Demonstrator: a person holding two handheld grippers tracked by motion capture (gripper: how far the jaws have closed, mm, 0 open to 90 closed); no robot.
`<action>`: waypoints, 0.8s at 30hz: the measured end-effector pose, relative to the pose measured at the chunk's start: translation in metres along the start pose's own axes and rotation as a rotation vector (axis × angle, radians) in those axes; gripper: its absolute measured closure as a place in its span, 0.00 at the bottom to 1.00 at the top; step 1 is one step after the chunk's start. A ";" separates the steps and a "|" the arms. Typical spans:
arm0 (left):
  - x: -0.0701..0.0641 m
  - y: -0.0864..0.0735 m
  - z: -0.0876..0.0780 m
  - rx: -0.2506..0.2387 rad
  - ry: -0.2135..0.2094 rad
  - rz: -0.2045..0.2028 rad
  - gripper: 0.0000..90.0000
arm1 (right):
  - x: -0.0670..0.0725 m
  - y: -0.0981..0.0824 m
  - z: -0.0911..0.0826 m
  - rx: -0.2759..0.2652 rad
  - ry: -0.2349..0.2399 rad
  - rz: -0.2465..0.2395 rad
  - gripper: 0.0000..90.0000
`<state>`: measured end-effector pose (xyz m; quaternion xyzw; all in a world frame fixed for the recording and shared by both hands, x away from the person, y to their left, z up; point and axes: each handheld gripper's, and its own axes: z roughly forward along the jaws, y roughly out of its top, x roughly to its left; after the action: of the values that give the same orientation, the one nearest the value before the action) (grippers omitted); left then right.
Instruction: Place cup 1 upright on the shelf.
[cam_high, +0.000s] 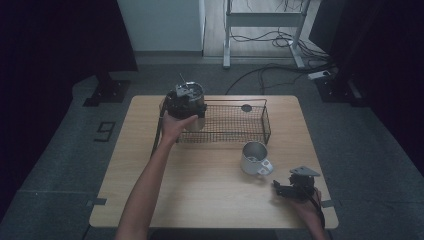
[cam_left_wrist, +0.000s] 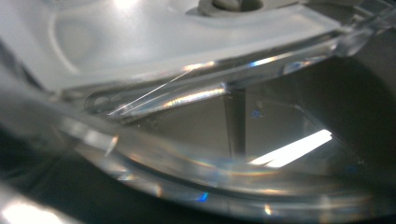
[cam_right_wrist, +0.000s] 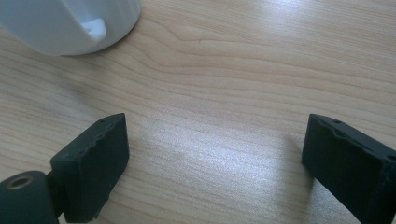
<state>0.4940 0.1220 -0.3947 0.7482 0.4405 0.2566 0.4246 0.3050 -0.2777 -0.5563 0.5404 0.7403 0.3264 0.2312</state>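
High view showed the left gripper (cam_high: 186, 102) at the upper-left end of the black wire basket (cam_high: 252, 131), against a clear lidded plastic container (cam_high: 192, 92); whether its jaws gripped it could not be told. At lower right, the right gripper (cam_high: 295, 187) sat over the wooden table (cam_high: 200, 190), jaws spread and empty, near a white metal mug (cam_high: 254, 157).

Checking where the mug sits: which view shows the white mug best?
The high view: the white mug stands whole, upright on the table beside the wire basket. The right gripper view catches just its base.
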 end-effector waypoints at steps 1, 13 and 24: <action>0.000 0.000 0.001 -0.001 -0.002 -0.001 0.05 | 0.000 0.000 0.000 0.000 0.000 0.000 0.08; -0.001 0.008 0.014 -0.010 -0.005 -0.013 0.05 | 0.000 0.000 0.000 0.000 0.000 0.000 0.08; 0.002 0.004 0.027 0.016 0.006 -0.024 0.05 | 0.000 0.000 0.000 0.000 0.001 0.000 0.08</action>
<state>0.5169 0.1120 -0.4051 0.7454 0.4527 0.2505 0.4203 0.3045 -0.2779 -0.5562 0.5402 0.7403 0.3267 0.2311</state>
